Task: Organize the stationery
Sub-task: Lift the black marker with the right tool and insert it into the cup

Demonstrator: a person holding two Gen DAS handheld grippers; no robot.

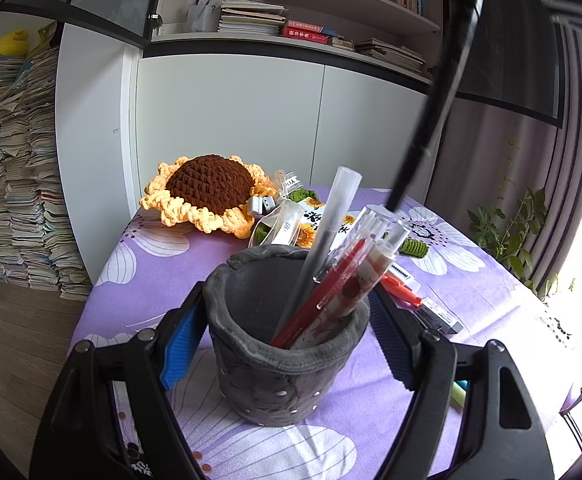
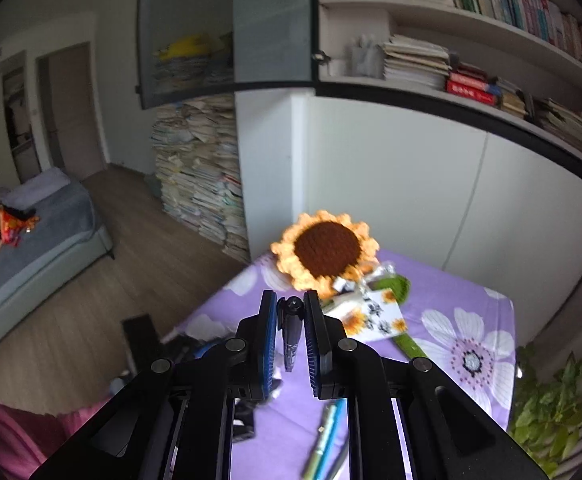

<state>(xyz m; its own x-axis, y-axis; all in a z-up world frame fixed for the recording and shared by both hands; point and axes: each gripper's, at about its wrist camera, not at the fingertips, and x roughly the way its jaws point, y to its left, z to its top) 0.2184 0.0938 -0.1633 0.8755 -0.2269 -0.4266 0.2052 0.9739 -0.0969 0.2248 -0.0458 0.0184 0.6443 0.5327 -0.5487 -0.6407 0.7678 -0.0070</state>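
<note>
Purple floral cloth surface (image 1: 163, 276), lower centre: left gripper (image 1: 287, 344) fingers clasp a soft grey felt pen cup (image 1: 275, 368) of pens; right gripper (image 2: 291, 336) fingers pinch a slim black pen (image 2: 292, 334) mid-frame.
</note>
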